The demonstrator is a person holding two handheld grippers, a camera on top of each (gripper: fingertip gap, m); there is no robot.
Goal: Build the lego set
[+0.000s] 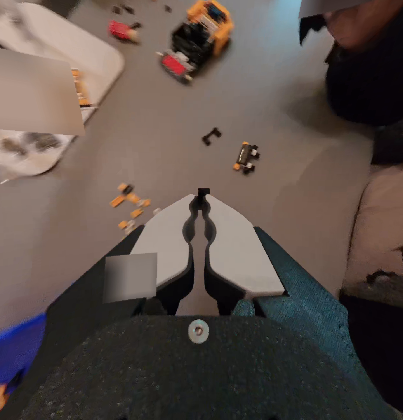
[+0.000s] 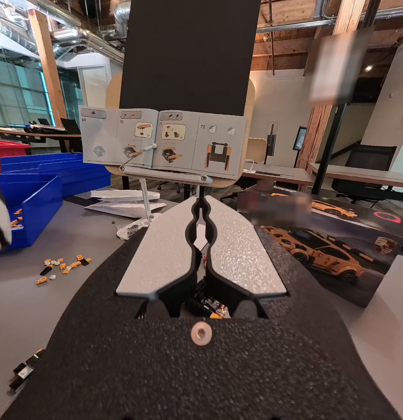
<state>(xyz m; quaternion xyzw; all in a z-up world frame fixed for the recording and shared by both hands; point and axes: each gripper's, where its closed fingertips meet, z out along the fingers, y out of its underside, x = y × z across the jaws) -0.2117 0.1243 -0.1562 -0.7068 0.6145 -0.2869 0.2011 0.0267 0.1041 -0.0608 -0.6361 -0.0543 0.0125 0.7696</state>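
Observation:
In the left wrist view my left gripper (image 1: 201, 199) points down at the grey table and is shut on a small black lego piece (image 1: 203, 191) that sticks out past its tips. Beyond it lie a black bracket piece (image 1: 211, 136), a small orange and black subassembly (image 1: 246, 158) and, farther off and blurred, the part-built orange, black and red car (image 1: 196, 41). My right gripper (image 2: 200, 201) is shut and empty above the table, facing the open instruction booklet (image 2: 162, 141) on its stand. Part of a lego assembly (image 2: 207, 302) shows through the gap below its fingers.
Loose orange and grey pieces lie on the table (image 2: 64, 266) (image 1: 130, 204). Blue bins (image 2: 37, 193) stand at the left, one holding orange pieces. The lego box (image 2: 321, 245) lies at the right. Black pieces (image 2: 25, 370) sit at the lower left. A person's arm (image 1: 366, 68) is at the upper right. The tips of one gripper are about 25 cm away from the tips of the other. My right gripper is the nearer one to the lego assembly (image 2: 207, 302): about 15 cm, against 30 cm. Look for it in the left wrist view (image 1: 203, 35) too.

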